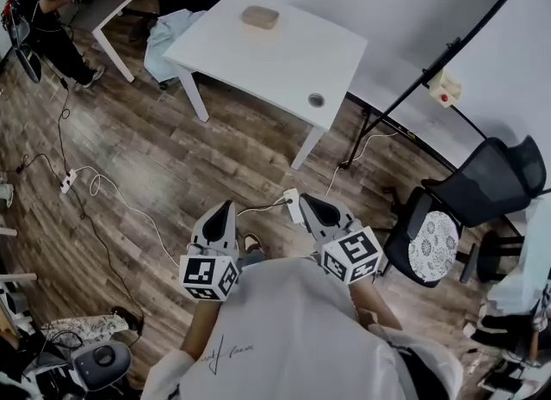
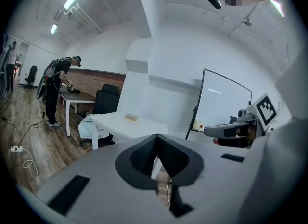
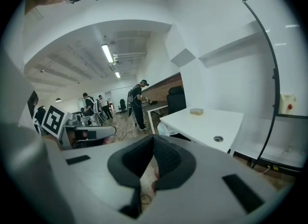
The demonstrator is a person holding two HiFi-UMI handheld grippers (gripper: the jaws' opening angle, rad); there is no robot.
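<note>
Head view: held the left hand-held gripper point(image 1: 225, 207) and right hand-held gripper point(image 1: 308, 201) side by side before the chest, both with jaws pressed together on nothing. Hovered above a white power strip point(image 1: 293, 205) lying on the wooden floor point(image 1: 146, 149). Judged as an approach stage, nothing gripped; would call for nearing the white bench point(image 1: 284, 63), well apart, bearing a tan block point(image 1: 260, 17). Saw no container.
</note>
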